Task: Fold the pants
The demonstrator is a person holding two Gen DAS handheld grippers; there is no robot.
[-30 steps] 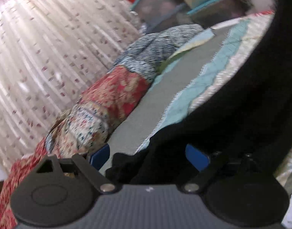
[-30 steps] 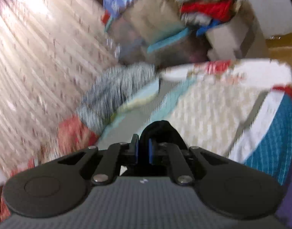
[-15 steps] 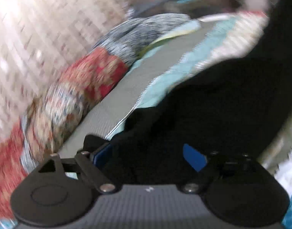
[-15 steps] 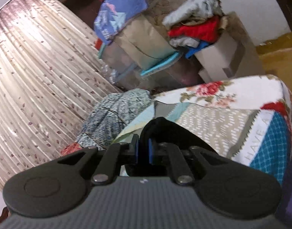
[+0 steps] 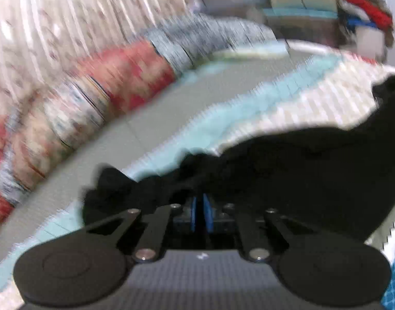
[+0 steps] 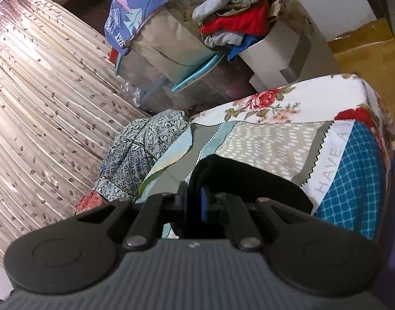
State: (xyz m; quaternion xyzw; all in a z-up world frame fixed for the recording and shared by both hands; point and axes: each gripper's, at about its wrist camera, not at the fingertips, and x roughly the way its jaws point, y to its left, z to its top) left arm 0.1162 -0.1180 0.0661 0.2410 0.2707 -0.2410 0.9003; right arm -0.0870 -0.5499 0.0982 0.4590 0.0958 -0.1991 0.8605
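- Left hand-held gripper (image 5: 200, 213): its blue pads (image 5: 207, 213) are standing almost together, the jaws having just been closing, and are pinching a bunched edge of the black pants (image 5: 313, 170).
- Right hand-held gripper (image 6: 193, 202): its jaws are sitting nearly together, clamping a rounded fold of the same garment.
- Black pants: lying crumpled across the patchwork bedspread (image 6: 275, 142), partly lifted at both gripped spots; the left wrist view is blurring with motion.
- Bed: the patchwork bedspread is covering it in grey, pale blue, teal and floral panels.
- Blue-and-white patterned cloth (image 6: 143, 149): heaped at the bed's far edge, beside a red floral cloth (image 5: 135, 77).
- Leaf-print curtain (image 6: 42, 90): hanging behind the bed.
- Pile of clothes (image 6: 238, 20): sitting atop boxes beyond the bed.
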